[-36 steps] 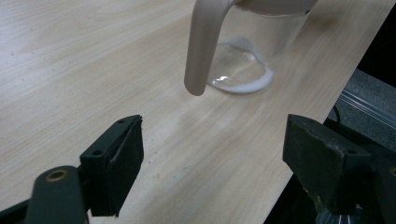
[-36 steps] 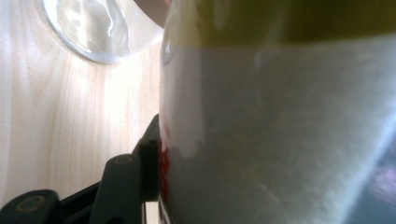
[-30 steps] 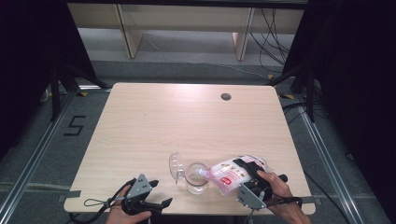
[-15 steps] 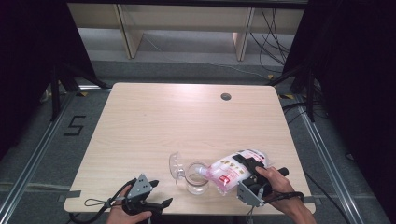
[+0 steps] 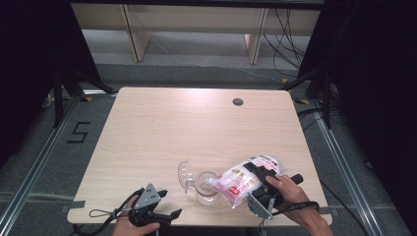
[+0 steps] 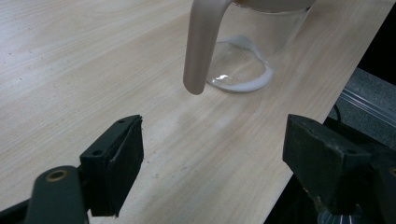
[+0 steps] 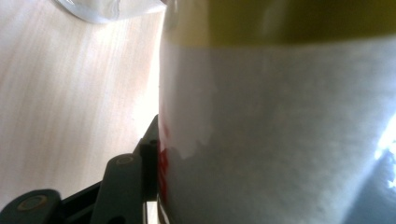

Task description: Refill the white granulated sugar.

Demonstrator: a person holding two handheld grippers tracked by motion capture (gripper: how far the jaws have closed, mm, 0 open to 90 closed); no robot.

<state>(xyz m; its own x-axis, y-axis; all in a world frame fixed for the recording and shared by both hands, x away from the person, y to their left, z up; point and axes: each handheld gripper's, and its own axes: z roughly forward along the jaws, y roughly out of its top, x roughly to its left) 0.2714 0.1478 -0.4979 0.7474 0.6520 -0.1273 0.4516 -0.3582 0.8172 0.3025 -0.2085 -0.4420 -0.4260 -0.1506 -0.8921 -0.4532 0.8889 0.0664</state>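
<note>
Right gripper (image 5: pixel 256 172): at the near right of the table (image 5: pixel 196 128), 2 jaws pinching the bag (image 5: pixel 238 182) across its middle. In the right gripper view, 1 black jaw seen flat against the white side of the bag (image 7: pixel 280 116); the other jaw hidden behind it.

Bag: white with red print, tilted down to the left, its lower corner just over the mouth of the jug (image 5: pixel 206 187), touching the rim or very close to it; cannot tell which.

Jug: clear, upright, near the front edge, a little right of the middle. Handle (image 6: pixel 201 46) seen close in the left gripper view, pointing toward that gripper. Lid (image 5: pixel 185 174) off, lying just left of the jug and touching it or nearly so.

Left gripper (image 5: pixel 168 203): at the near left edge, jaws spread wide with nothing between them, only bare wood under them, near the jug but apart from it.

Judged progress: lid removed, bag picked up and brought to the jug, so about in the middle. Pouring itself probably just starting; no stream visible, and the content of the jug too unclear to tell. Left to do, most likely: to empty the bag into the jug, to put the bag down, perhaps to close the jug with the lid.
</note>
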